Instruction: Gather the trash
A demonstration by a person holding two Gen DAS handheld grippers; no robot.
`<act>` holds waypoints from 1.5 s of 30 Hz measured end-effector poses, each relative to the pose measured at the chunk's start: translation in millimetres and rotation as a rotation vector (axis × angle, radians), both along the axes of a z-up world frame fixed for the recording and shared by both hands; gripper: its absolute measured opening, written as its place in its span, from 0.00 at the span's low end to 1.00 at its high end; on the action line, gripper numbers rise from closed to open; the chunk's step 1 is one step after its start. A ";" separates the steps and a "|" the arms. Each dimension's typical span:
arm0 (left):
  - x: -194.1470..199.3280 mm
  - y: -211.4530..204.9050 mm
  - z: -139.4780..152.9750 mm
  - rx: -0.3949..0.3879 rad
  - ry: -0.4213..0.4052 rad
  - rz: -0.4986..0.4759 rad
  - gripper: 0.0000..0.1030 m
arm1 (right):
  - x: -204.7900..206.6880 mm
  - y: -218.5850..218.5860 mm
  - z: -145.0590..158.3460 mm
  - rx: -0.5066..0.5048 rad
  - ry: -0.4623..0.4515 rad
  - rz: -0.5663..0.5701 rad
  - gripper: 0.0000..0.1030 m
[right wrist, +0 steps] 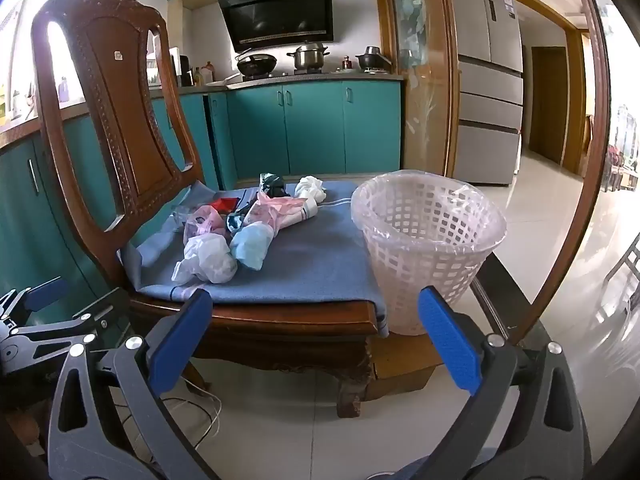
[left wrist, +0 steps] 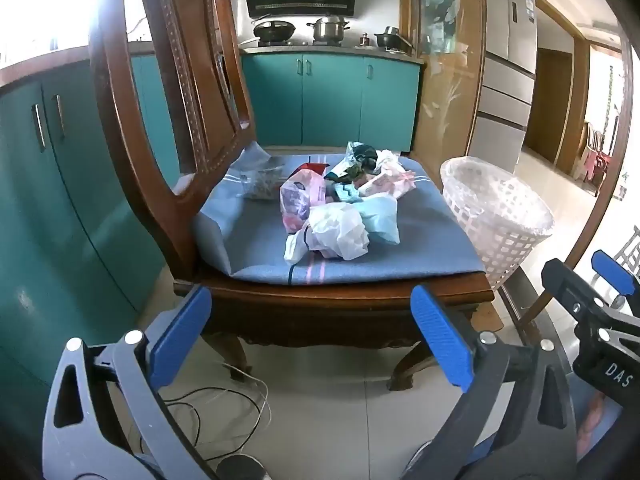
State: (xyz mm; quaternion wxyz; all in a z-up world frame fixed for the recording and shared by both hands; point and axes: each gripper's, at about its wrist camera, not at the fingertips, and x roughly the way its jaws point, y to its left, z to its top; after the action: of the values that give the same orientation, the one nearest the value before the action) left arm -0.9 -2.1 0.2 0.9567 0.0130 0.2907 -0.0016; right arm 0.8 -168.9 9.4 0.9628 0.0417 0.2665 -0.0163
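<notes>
Kitchen chair seat (left wrist: 360, 256) w/ trash pile (left wrist: 340, 208): light, soft, crinkly; pinch a bunched fold. Bin (left wrist: 496, 216) at 3 o'clock. Left tool (left wrist: 312, 332), right tool (right wrist: 316, 340) both wide, empty.

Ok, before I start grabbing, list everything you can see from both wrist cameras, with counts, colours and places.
carved wooden chair: one, brown, centre-left
blue cloth seat cushion: one, on the chair seat
crumpled white plastic bag: one, nearest piece on the cushion
light blue crumpled wrapper: one, right beside the white bag
pink printed plastic bags: at least two, mid-pile
white crumpled tissue: one, far edge of the cushion
white lattice waste basket with clear liner: one, on the floor, right of the chair
teal kitchen cabinets: along the back wall
pots on the stove: three
silver fridge: one, right
loose cables: on the floor under the chair
left tongs: blue pads, open, empty
right tongs: blue pads, open, empty
</notes>
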 end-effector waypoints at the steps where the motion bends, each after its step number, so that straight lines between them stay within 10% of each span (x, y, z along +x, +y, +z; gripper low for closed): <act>1: -1.3 -1.8 0.6 0.004 -0.003 -0.001 0.97 | 0.6 0.0 -0.2 0.001 0.001 -0.001 0.97; 45: 5.0 7.3 -5.5 -0.022 0.024 0.013 0.97 | -0.7 1.8 0.1 -0.008 -0.014 0.002 0.97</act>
State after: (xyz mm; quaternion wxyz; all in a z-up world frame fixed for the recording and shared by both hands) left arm 4.1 5.2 -5.3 0.9533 0.0004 0.3020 0.0012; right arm 0.1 -167.0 9.6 0.9648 0.0376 0.2596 -0.0161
